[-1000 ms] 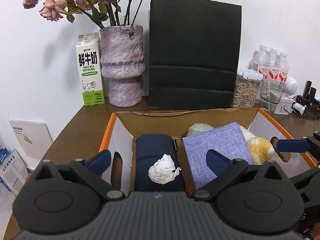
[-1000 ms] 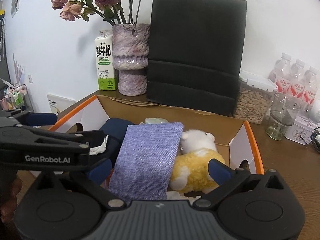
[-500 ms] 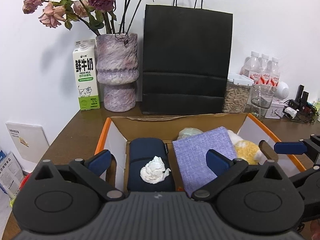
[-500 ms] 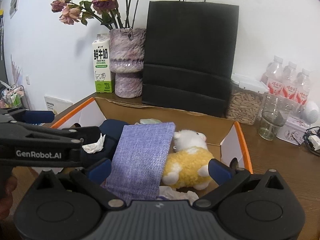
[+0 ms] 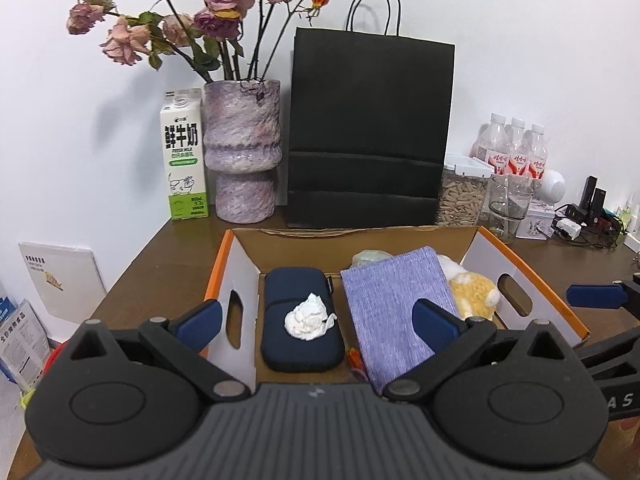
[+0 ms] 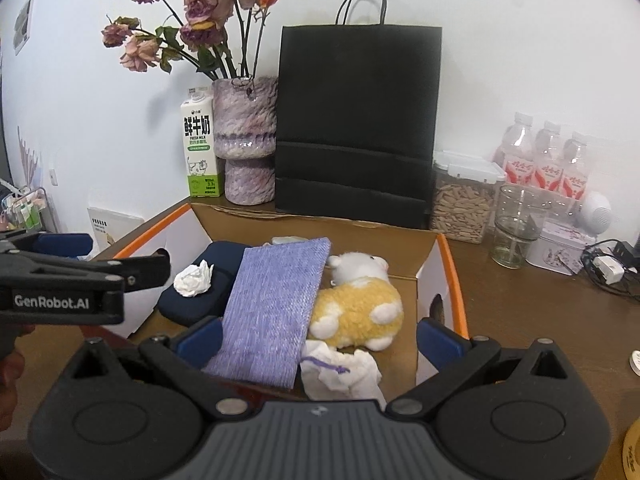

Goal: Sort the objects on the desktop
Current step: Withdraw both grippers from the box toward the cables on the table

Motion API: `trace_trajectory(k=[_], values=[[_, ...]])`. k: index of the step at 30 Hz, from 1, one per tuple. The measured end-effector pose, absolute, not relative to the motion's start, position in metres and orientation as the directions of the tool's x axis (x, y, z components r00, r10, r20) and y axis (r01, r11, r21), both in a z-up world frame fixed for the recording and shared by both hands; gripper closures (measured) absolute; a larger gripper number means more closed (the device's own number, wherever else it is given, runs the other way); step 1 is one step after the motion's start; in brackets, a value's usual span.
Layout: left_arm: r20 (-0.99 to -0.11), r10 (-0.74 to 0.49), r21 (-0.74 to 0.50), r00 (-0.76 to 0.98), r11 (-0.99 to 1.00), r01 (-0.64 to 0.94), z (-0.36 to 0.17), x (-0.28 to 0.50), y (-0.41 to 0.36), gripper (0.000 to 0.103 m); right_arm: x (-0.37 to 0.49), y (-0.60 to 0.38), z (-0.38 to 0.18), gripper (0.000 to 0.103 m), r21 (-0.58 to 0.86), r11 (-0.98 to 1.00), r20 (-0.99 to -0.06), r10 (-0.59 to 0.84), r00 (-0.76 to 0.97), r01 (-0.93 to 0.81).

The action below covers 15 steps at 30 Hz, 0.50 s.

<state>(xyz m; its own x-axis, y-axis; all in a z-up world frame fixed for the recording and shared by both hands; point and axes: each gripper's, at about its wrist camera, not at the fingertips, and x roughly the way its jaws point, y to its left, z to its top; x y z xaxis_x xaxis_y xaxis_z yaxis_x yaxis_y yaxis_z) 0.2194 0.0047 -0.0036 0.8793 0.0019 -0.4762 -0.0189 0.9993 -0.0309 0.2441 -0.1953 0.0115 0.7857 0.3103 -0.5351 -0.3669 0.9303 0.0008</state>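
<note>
- Your left gripper is spread wide and empty, hovering at the near wall of the cardboard box.
- The crumpled tissue sits on the navy case inside the box, dead ahead between your left fingers.
- The case's long axis runs straight away from you.
- Your right gripper is also spread and empty, lined up on the purple pouch instead, so left's nearer.

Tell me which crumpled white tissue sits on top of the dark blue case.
The small crumpled tissue on the dark blue case, left in the box. The other white wad lies on the box floor before the plush sheep.
</note>
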Motion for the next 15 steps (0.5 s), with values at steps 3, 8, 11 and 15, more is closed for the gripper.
trace_trajectory(k=[3, 8, 11, 15], values=[[-0.476, 0.006, -0.032, 0.879, 0.999, -0.024, -0.002, 0.207, 0.005, 0.000, 0.231, -0.202, 0.012, 0.000, 0.005, 0.932, -0.531, 0.310, 0.789, -0.362], [-0.479, 0.013, -0.030, 0.878, 0.999, -0.031, -0.004, 0.182, 0.007, 0.000, 0.208, -0.215, 0.007, 0.000, 0.012, 0.934, -0.545, 0.305, 0.781, -0.356], [-0.490, 0.012, -0.036, 0.871, 0.999, -0.034, -0.009, 0.169, 0.009, 0.000, 0.197, -0.222, 0.001, 0.000, 0.021, 0.933, -0.561, 0.307, 0.769, -0.358], [-0.511, 0.012, -0.039, 0.859, 0.999, -0.037, -0.018, 0.153, 0.011, 0.000, 0.181, -0.231, -0.009, 0.000, 0.029, 0.933, -0.580, 0.308, 0.754, -0.359]])
